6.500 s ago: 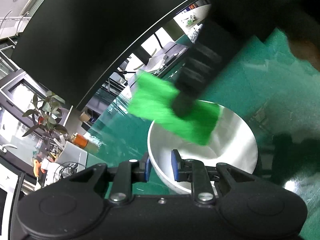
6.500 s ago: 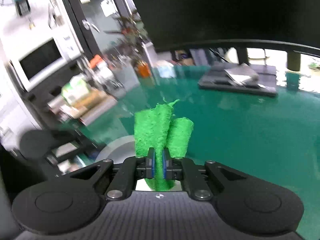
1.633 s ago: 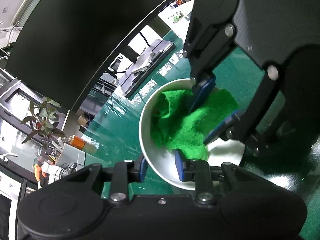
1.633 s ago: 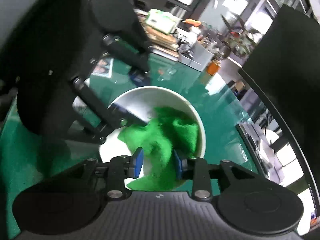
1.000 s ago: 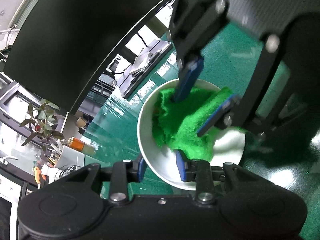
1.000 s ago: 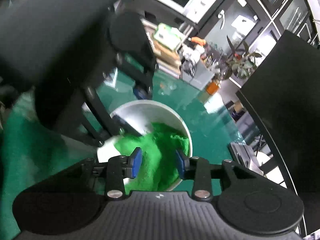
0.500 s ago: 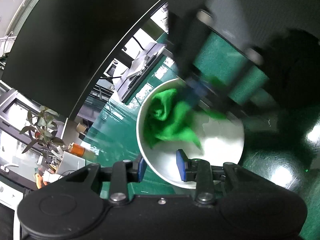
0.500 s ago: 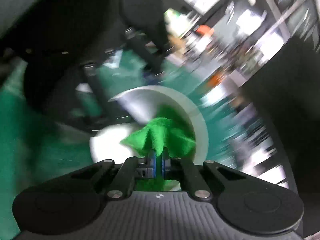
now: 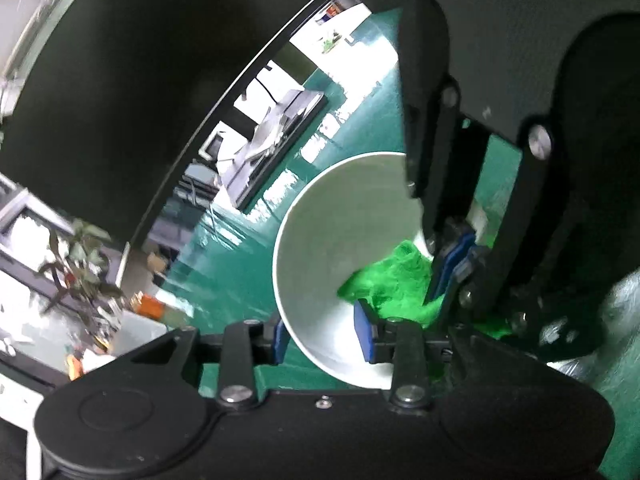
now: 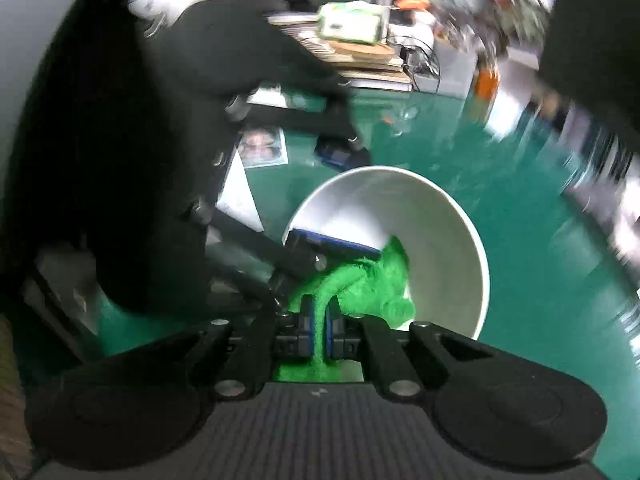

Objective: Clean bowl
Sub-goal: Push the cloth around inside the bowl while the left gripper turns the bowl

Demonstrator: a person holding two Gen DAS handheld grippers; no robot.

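Note:
A white bowl point(image 9: 340, 232) stands tilted on the green table, also seen in the right wrist view as the bowl point(image 10: 440, 240). My left gripper point(image 9: 322, 336) is shut on its near rim, one blue pad point(image 9: 280, 340) outside the wall and the other inside. A crumpled green cloth point(image 9: 396, 276) lies low in the bowl on the right. My right gripper point(image 10: 318, 328) is shut on a fold of the cloth point(image 10: 376, 284), and its fingertips point(image 9: 452, 264) reach into the bowl from the right. The bowl's near right part is hidden behind the right gripper.
A big black monitor point(image 9: 140, 80) looms at the back left. A dark laptop with papers point(image 9: 276, 136) lies beyond the bowl. An orange bottle point(image 9: 150, 306) and a plant point(image 9: 80, 268) stand left. A printed photo sheet point(image 10: 260, 146) and a stack of books point(image 10: 360, 60) lie behind the left gripper.
The right gripper shut on the cloth, rolled, and dragged it from spread across the bowl to a bunch at the bowl's low right side. The left gripper kept its hold on the rim.

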